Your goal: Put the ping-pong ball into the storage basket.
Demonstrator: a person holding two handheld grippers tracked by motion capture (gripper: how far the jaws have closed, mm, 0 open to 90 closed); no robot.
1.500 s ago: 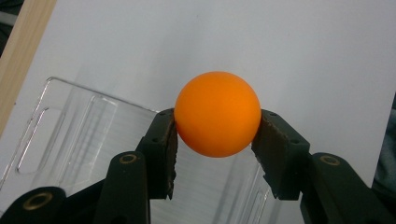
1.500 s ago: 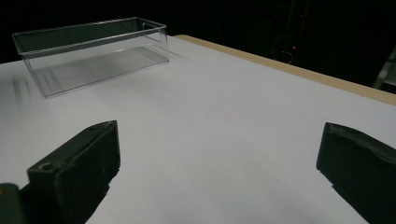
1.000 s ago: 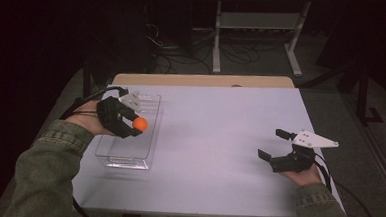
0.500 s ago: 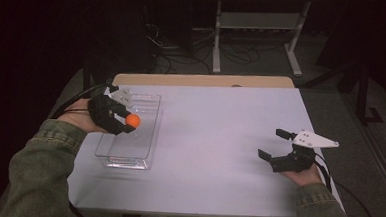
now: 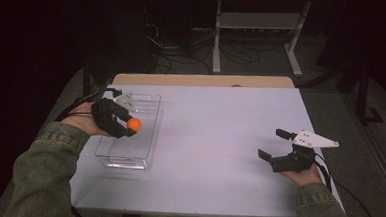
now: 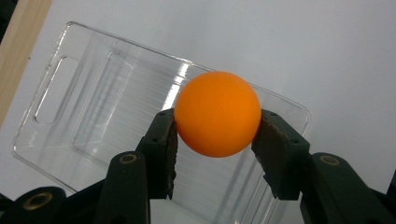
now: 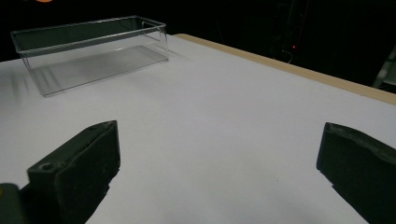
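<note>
The left gripper grasps an orange ball, one black jaw pressed against each side of it; in the left gripper view the ball sits squeezed between the pads, whose ridged faces meet it at 9 and 3 o'clock. The ball hangs above a clear plastic tray, over its left half, not touching the tray floor as far as the views show. From the table's middle, the tray lies toward 9 o'clock on the white table. The right gripper rests toward 4 o'clock, well apart from the tray, its jaws spread wide with nothing but bare tabletop between them.
</note>
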